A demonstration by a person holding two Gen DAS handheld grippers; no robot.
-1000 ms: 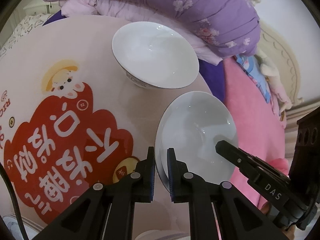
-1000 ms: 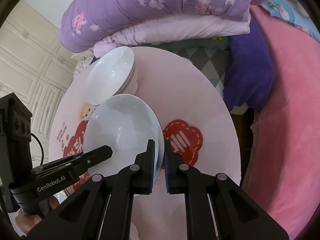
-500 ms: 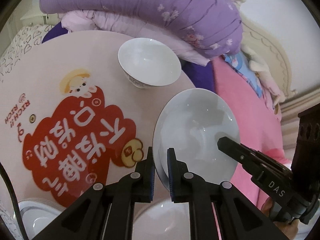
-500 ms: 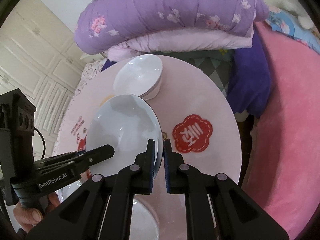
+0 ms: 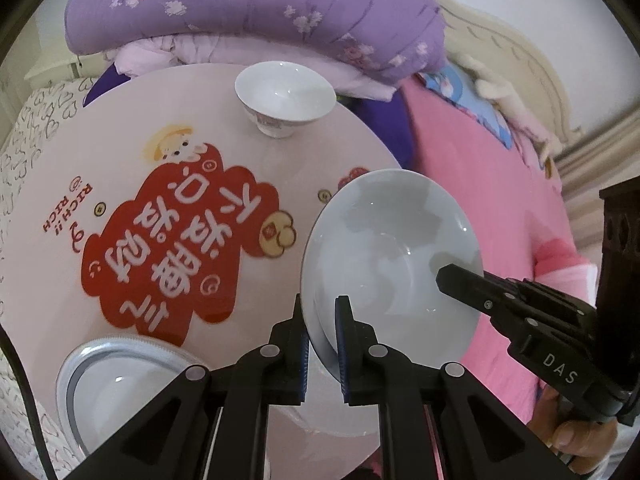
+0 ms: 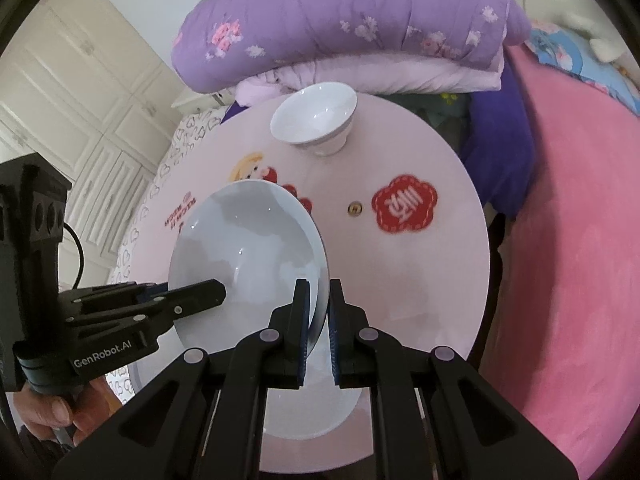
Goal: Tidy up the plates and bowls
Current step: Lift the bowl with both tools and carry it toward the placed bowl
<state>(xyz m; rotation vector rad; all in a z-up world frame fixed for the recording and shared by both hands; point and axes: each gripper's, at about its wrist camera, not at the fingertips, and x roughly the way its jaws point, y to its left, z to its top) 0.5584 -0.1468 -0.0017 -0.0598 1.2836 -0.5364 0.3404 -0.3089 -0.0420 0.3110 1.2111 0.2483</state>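
A pale blue-white deep plate (image 5: pixel 392 248) hangs tilted above the round pink table (image 5: pixel 200 92), held at both sides. My left gripper (image 5: pixel 320 320) is shut on its near-left rim. My right gripper (image 6: pixel 318 304) is shut on the opposite rim of the same plate (image 6: pixel 248 256). Each gripper shows in the other's view, with one finger lying across the plate's inside. A white footed bowl (image 5: pixel 286 92) stands upright at the table's far edge, also in the right wrist view (image 6: pixel 314 118). Another white plate (image 6: pixel 316 412) lies on the table under the held one.
A plate with a grey rim (image 5: pixel 120 380) sits at the table's near-left edge. A folded purple quilt (image 5: pixel 256 4) is piled behind the table, with a pink blanket (image 6: pixel 580 260) to the right. Cream cupboard doors (image 6: pixel 80 92) stand at the left. A big red print (image 5: pixel 168 240) covers the table's middle.
Both grippers have risen and drawn back with the plate still held between them. The bowl and table look smaller and farther. The plates at the table's near edge have come into view.
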